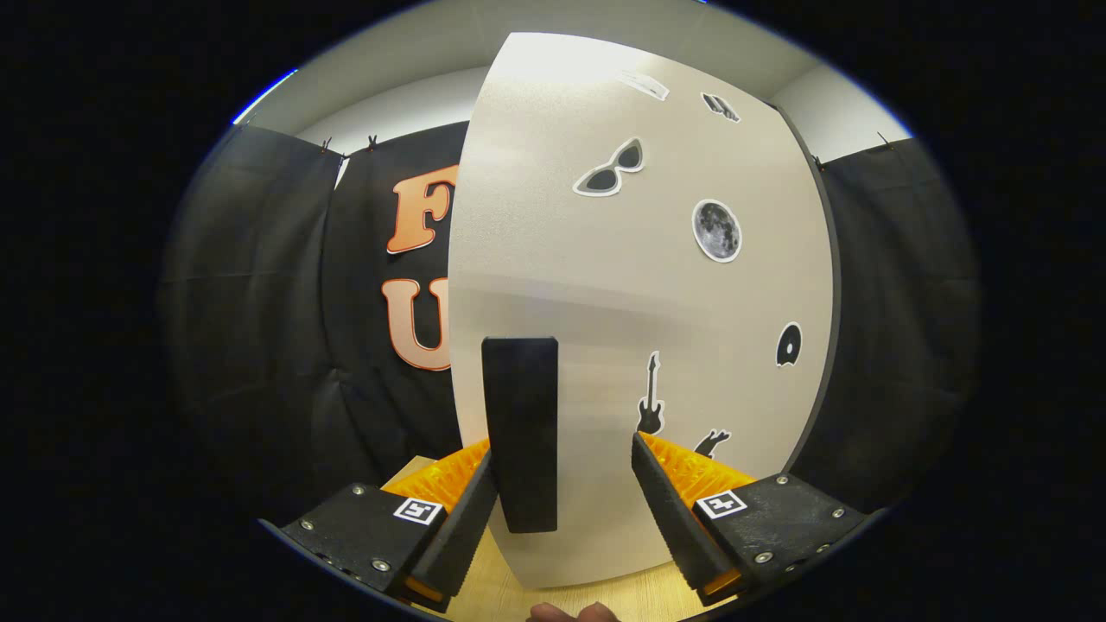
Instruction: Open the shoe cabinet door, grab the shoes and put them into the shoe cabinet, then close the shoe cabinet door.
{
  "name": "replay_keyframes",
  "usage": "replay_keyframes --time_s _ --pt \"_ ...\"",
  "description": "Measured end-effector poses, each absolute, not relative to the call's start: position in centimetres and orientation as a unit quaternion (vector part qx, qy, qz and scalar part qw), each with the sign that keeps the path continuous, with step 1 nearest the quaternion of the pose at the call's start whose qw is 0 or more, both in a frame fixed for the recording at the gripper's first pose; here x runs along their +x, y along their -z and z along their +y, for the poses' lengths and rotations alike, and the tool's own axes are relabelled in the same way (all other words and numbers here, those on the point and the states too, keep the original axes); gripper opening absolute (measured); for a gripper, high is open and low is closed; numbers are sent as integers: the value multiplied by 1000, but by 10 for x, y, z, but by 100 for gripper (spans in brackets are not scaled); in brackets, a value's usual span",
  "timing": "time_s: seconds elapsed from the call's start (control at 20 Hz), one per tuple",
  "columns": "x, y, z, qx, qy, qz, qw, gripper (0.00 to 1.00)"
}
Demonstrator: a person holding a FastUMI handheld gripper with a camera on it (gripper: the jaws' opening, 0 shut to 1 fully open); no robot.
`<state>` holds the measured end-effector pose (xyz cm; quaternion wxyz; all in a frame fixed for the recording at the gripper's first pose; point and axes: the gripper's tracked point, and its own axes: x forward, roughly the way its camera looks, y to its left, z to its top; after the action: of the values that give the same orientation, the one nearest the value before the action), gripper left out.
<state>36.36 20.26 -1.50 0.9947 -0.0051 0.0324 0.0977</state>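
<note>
Your tongs (566, 484) stand apart, with the door's black handle (520, 432) between the fingers; the left finger (462, 527) lies right against the handle's edge, while the right finger (670, 510) sits clear of it, so nothing is clamped. The handle is a tall, flat, upright bar with rounded corners, fixed near the left edge of the shoe cabinet door (605, 276). That door is a pale, finely speckled panel with a dark rim down its right side, close ahead of the fingers. Stickers dot it: a black guitar (650, 396) just beyond the right finger, a second dark figure (712, 442) beside it, a black disc (788, 345), a grey moon (716, 230), cat-eye sunglasses (610, 169), and two small ones near the top that are too blurred to read. No legible writing shows on the door. Light wooden desk (501, 596) shows beneath the tongs, and fingertips (570, 612) show just under them.
</note>
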Motion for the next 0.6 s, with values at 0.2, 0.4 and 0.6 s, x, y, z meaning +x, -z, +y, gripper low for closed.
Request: replay_keyframes --time_s 0.2,0.4,0.6 --pt "377 15 211 -16 -103 30 994 92" --pt "390 20 218 -32 -104 38 993 92" --pt "400 17 214 -58 -78 25 995 93"
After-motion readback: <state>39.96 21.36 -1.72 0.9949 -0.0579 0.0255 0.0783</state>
